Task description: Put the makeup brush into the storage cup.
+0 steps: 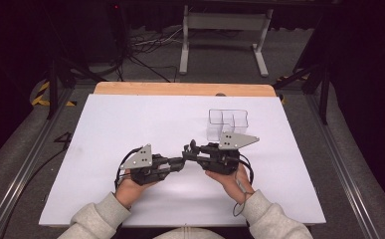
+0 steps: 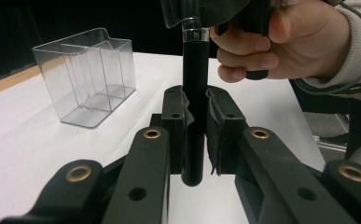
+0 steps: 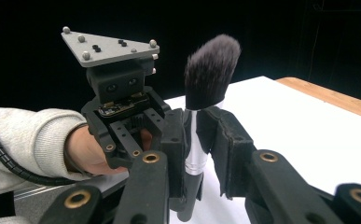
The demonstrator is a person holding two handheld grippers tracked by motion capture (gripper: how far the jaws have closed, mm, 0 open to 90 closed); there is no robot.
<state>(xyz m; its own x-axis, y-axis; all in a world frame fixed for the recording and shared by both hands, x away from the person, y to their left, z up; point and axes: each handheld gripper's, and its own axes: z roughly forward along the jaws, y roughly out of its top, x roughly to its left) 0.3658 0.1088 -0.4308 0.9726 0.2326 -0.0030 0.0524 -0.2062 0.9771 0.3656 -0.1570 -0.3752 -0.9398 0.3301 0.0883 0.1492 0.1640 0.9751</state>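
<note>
A makeup brush (image 3: pixel 211 70) with a dark bristle head, silver ferrule and black handle (image 2: pixel 195 84) is held between both grippers above the white table (image 1: pixel 130 124). My left gripper (image 2: pixel 195 107) is shut on the black handle low down. Higher up, just under the bristles, my right gripper (image 3: pixel 199 126) is shut on the silver ferrule. In the high view the two grippers meet tip to tip near the table's front middle, left gripper (image 1: pixel 180 162) and right gripper (image 1: pixel 186 153), with the brush (image 1: pixel 193 146) between them. The left gripper (image 3: pixel 117 93) with its grey plate faces the right gripper view.
A clear plastic organiser (image 1: pixel 228 122) with several compartments stands on the table behind the right gripper; it looks empty in the left gripper view (image 2: pixel 87 74). A wooden strip (image 1: pixel 180 88) runs along the table's far edge. A metal stand (image 1: pixel 225 30) is on the floor beyond.
</note>
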